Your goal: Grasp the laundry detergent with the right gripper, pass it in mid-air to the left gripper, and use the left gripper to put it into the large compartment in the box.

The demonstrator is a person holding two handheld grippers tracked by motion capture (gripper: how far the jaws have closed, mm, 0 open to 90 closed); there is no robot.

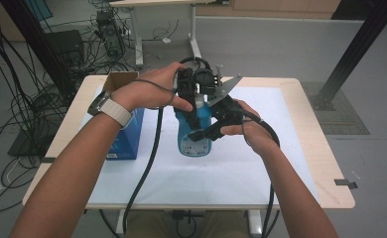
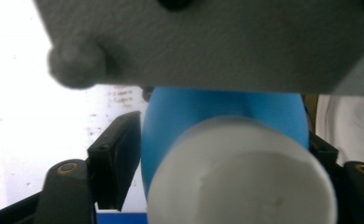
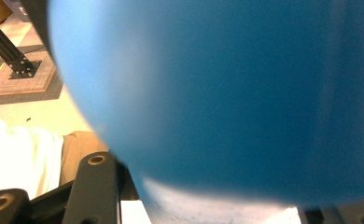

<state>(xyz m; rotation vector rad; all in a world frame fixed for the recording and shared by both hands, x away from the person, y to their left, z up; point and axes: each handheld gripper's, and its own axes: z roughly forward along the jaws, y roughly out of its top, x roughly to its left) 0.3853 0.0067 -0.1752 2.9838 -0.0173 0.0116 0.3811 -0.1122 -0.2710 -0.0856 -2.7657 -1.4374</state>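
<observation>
Grey floor with cable tangles behind, and a light wooden desk (image 1: 310, 148) under a white mat: that is the setting in the high view. I take the blue bottle (image 1: 194, 134) as my landmark; it stands upright at the mat's middle. A blue carton (image 1: 127, 136) with an open flap sits to its left, apart from it. My left tongs (image 1: 194, 91) come down over the bottle's top; my right tongs (image 1: 209, 130) reach in at its body from the right.

In the left gripper view, the bottle's white cap (image 2: 241, 172) and blue shoulder sit between the two black jaws, which stand one at either side, close on the shoulder. Contact I cannot confirm.

In the right gripper view, the blue body lies right against the camera, with the one jaw I can see at the bottom left, tight under the bottle. The far jaw is hidden, so I cannot tell its spread.

Assessment: the bottle is braced and the cap is on. I judge uncapping is barely begun; twisting and lifting remain.
</observation>
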